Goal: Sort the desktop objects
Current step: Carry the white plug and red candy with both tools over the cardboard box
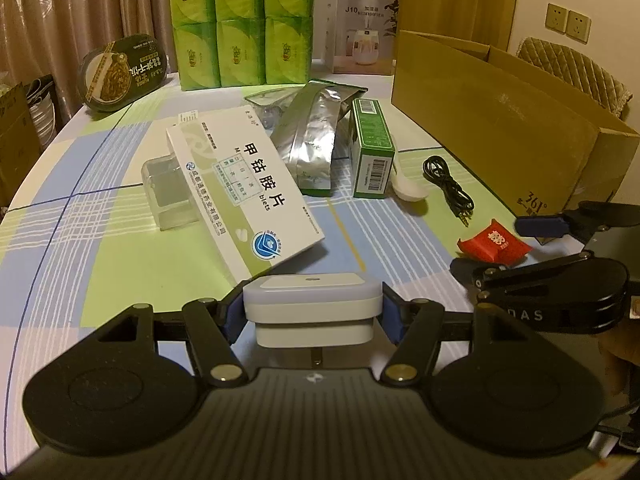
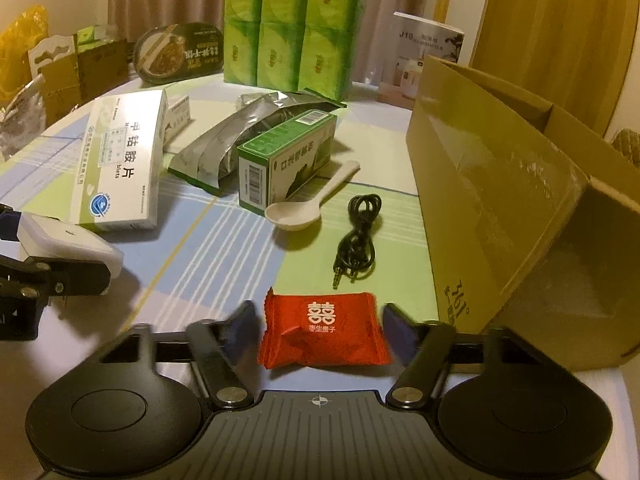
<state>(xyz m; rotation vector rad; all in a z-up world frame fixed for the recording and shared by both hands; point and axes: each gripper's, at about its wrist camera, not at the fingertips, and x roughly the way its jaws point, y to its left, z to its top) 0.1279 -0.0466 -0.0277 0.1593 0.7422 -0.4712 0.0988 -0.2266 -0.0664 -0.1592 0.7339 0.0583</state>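
While gripping a smooth white plug, left fingers; right fingers (blurred) flanking, not touching, a crinkly red packet.

Probably a home: curtains, tablecloth-covered dining table.

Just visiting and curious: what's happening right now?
Left gripper clamps white plug. Right gripper straddles red candy packet, fingers not touching. Cardboard box alongside; nothing blocking.

Left tongs angled downward over the table, pads clamped on a white adapter, right tongs parted, pads clear of a red packet between them.
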